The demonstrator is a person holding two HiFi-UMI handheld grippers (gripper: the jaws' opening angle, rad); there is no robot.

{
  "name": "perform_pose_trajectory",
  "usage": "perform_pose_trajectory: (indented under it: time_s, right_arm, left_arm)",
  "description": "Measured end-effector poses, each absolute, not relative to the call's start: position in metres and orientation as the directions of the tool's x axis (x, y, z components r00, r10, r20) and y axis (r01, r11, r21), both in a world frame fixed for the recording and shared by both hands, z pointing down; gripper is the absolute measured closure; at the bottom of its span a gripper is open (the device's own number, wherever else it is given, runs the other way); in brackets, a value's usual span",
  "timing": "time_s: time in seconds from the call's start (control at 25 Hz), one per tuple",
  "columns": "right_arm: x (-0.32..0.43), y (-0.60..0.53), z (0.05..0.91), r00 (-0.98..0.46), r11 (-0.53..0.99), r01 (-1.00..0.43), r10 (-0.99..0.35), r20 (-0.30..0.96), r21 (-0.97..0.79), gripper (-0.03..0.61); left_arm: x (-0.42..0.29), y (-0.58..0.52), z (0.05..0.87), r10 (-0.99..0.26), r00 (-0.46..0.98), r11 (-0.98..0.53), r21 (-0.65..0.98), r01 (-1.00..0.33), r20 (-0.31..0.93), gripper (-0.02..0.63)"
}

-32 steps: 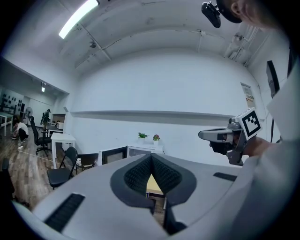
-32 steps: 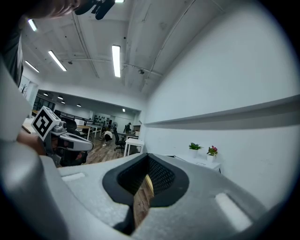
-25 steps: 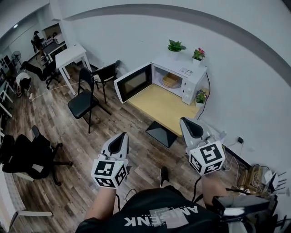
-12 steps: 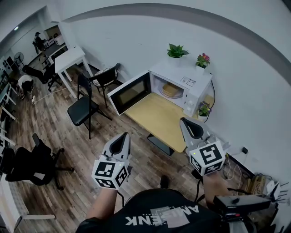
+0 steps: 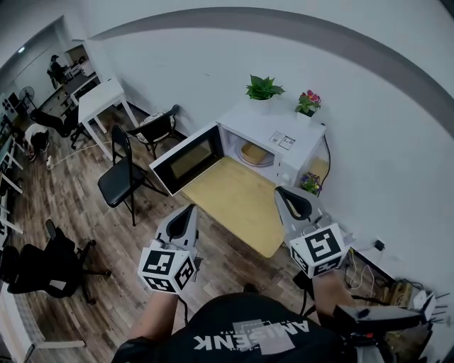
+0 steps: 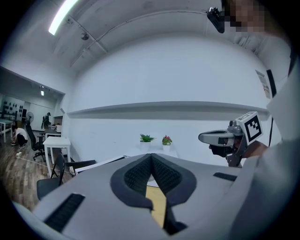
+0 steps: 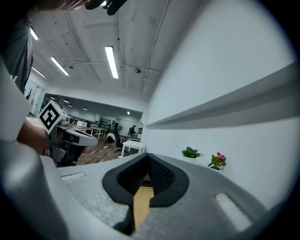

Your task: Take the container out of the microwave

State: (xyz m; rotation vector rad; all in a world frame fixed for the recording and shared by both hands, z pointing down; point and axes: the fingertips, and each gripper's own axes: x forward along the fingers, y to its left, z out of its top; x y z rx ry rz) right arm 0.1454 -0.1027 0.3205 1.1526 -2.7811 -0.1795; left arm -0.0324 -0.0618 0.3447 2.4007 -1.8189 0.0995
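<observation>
Sitting inside the white microwave (image 5: 278, 130) is the round tan container (image 5: 255, 153). The microwave door (image 5: 186, 159) hangs wide open to the left. The microwave stands at the back of a wooden table (image 5: 234, 205). A green plant (image 5: 262, 88) and a pink flower (image 5: 307, 101) are on top of it. The left gripper (image 5: 187, 211) and the right gripper (image 5: 285, 194) are near the table's front, well apart from the container. Each has its 2 jaws pinched tight together, with nothing in them.

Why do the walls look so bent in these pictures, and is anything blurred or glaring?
Head view: a wide lens bows the grey wall stripe and darkens the corners; the microwave is sharp. Left gripper view: round black border, mosaic patch added over a face. Right gripper view: ceiling lights bright, without washing out the picture.
</observation>
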Motion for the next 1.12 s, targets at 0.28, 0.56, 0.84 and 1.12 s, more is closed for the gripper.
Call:
perform_pose_trajectory:
  time_s: [0.28, 0.56, 0.84, 1.12]
  right_arm:
    - [0.168, -0.149, 0.326, -0.685, 0.688, -0.712, -0.725, 0.077, 0.140, 0.572]
    - [0.154, -0.180, 0.337, -0.658, 0.666, -0.732, -0.746, 0.104, 0.141, 0.572]
    - [0.127, -0.224, 0.339, -0.569, 0.583, -0.796, -0.812, 0.126, 0.164, 0.572]
    - [0.093, -0.262, 0.336, -0.490, 0.507, -0.851, -0.861, 0.139, 0.139, 0.572]
  left_arm:
    - [-0.013, -0.106, 0.347, -0.944, 0.296, -0.291, 0.054, -0.955, 0.143, 0.612]
    - [-0.026, -0.152, 0.358, -0.936, 0.327, -0.317, 0.086, -0.944, 0.134, 0.612]
    - [-0.057, -0.211, 0.361, -0.898, 0.425, -0.417, 0.087, -0.905, 0.114, 0.612]
    - [-0.097, -0.268, 0.352, -0.852, 0.513, -0.506, 0.085, -0.858, 0.110, 0.612]
